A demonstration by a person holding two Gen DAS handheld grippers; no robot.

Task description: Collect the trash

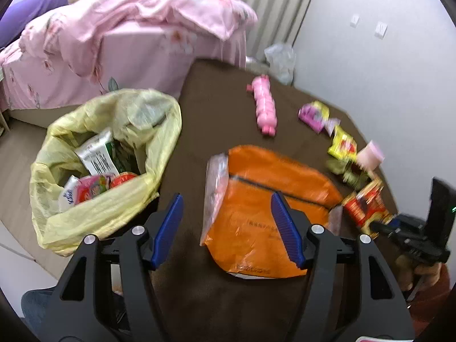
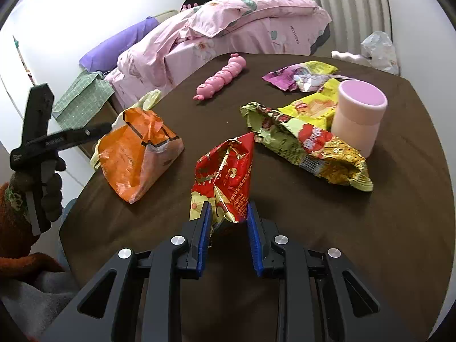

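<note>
Your right hand-held gripper (image 2: pixel 228 225) is clamped on the near end of the red snack wrapper (image 2: pixel 225 179) — its blue pads pinch the crumpled foil, and the rest of the wrapper stands up ahead of the fingers over the brown counter (image 2: pixel 342 242). Just beyond it to the right lies the yellow-green chip bag (image 2: pixel 313 151), touching the pink cup (image 2: pixel 357 116) that stands upright further right. Ahead and left of those fingers sits the orange bag (image 2: pixel 136 154), slumped on the counter near its edge.

Your left hand-held gripper (image 1: pixel 226 228) stands wide apart with nothing pressed between its pads; the orange bag (image 1: pixel 265 208) lies on the counter right in front of it, partly between and under the fingers, not gripped. To its left, off the counter's edge, the yellow trash bag (image 1: pixel 108 171) gapes open with several wrappers already inside.

Further out lie the pink caterpillar toy (image 2: pixel 222 77) and the purple-yellow wrapper (image 2: pixel 299 75) — apart from each other. Beyond the counter stands the bed with its pink quilt (image 2: pixel 228 25).
</note>
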